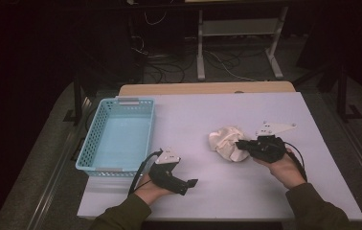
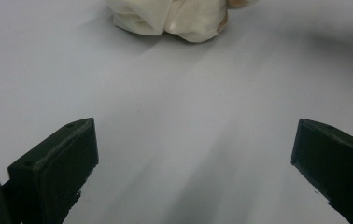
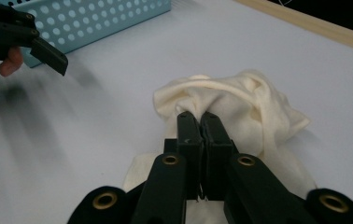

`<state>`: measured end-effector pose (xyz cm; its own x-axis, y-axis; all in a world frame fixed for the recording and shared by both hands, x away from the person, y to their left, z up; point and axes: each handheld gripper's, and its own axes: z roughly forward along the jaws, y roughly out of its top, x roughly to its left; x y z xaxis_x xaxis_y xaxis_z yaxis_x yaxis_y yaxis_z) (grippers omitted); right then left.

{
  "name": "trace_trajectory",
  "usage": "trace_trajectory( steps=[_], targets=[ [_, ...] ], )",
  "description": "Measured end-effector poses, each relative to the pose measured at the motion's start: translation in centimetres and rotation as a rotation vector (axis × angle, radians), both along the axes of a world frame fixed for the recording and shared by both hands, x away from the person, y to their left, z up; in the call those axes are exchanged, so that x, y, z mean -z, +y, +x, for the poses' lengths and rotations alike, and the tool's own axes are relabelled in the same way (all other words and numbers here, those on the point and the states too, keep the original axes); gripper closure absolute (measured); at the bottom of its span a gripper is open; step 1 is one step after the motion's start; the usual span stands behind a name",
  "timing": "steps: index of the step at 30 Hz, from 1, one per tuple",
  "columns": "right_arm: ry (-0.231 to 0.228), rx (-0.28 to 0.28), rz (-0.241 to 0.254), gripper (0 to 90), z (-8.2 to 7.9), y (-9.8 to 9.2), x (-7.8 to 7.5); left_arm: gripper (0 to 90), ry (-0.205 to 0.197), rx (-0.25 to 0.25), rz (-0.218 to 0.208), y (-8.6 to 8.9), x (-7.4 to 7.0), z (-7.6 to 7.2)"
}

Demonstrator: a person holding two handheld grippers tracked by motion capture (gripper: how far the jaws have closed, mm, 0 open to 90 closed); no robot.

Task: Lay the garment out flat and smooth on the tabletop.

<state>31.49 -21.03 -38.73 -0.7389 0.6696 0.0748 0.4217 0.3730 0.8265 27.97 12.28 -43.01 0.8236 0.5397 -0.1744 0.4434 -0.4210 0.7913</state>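
A crumpled cream cloth (image 1: 227,141) lies on the white table, right of centre. My right gripper (image 1: 240,143) is shut on the cloth's near edge. In the right gripper view the two black jaws meet at the right gripper (image 3: 201,122), pinching a fold of the cloth (image 3: 254,107), which bunches up just beyond them. My left gripper (image 1: 191,184) rests low near the table's front edge, pointing right toward the cloth. Its jaws stand wide apart in the left gripper view, with bare table between them at the left gripper (image 2: 191,149), and the cloth (image 2: 174,18) lies far ahead.
A light blue perforated basket (image 1: 103,143) stands on the table's left side, with nothing showing inside it; its wall (image 3: 100,21) appears beyond the left gripper (image 3: 48,56) in the right gripper view. A wooden strip (image 1: 208,88) runs along the table's far edge. Cables and a metal stand lie on the floor behind.
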Motion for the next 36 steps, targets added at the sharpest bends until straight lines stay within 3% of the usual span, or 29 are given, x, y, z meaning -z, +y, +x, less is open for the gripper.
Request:
trace_trajectory(
  steps=[19, 23, 36],
  targets=[
    [-0.057, -0.024, 0.081, 86.4, -1.1, -0.2, -2.6, 0.0, 0.001, -0.003, -0.004, 0.0, 0.0, 0.0],
    [-0.070, -0.024, 0.079, 86.5, -1.3, -0.1, -2.9, 0.0, 0.002, -0.002, -0.004, 0.0, 0.0, 0.0],
    [-0.078, 0.036, 0.082, 86.4, -0.8, -2.0, -3.1, 0.0, 0.002, -0.002, -0.003, 0.0, 0.0, 0.0]
  ],
)
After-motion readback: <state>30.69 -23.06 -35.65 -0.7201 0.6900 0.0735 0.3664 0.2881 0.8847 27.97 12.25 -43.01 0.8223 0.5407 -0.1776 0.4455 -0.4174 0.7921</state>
